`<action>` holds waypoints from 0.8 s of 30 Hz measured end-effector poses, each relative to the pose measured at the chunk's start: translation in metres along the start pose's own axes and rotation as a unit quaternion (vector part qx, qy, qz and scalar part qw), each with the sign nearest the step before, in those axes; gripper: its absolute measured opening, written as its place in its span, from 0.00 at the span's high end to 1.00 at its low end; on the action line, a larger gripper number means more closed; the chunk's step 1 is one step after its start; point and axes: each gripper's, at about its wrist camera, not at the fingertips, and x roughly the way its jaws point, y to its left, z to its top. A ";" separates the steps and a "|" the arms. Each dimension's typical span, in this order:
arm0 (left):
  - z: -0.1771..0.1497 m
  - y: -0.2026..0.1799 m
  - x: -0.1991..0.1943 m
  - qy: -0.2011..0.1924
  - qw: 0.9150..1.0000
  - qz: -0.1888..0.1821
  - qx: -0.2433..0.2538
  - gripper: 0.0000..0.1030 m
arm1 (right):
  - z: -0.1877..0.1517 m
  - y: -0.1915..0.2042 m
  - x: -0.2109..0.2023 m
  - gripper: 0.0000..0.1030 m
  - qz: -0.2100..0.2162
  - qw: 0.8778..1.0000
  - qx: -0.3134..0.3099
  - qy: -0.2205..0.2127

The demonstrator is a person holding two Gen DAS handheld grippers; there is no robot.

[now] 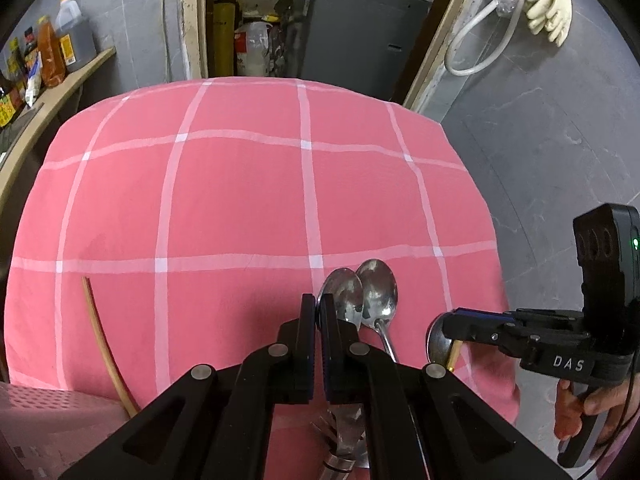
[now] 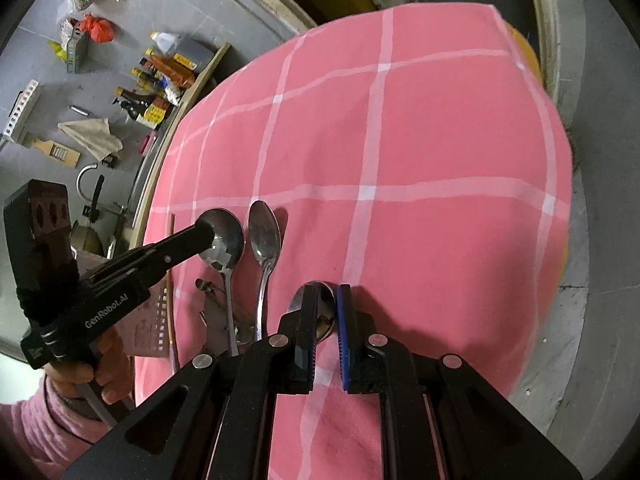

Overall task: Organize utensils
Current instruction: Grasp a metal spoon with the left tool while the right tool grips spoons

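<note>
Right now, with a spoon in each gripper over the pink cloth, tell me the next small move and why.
Probably lower the right gripper a little further and lay its spoon beside the middle spoon, bowl pointing the same way. The left gripper is shut on the left spoon next to that one, so two bowls already lie side by side on the tablecloth; a third would complete the row.

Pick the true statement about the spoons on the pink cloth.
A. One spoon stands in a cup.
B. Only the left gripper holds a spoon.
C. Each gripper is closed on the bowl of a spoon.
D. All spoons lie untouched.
C: the left gripper pinches the bowl of the leftmost spoon, and the right gripper clamps the right spoon, while the middle spoon lies free.
</note>
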 end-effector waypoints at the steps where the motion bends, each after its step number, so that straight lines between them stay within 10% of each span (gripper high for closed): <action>1: 0.000 0.000 0.000 0.000 1.000 0.000 0.000 0.97 | 0.002 0.000 0.002 0.91 0.005 1.000 -0.001 0.009; 18: 0.003 0.001 0.000 0.003 1.000 -0.002 0.002 0.97 | 0.032 -0.013 0.024 0.92 0.090 0.992 -0.006 0.090; 24: 0.003 0.002 0.001 0.003 1.000 -0.003 0.001 0.97 | 0.034 0.005 0.031 0.93 0.062 0.990 -0.059 0.116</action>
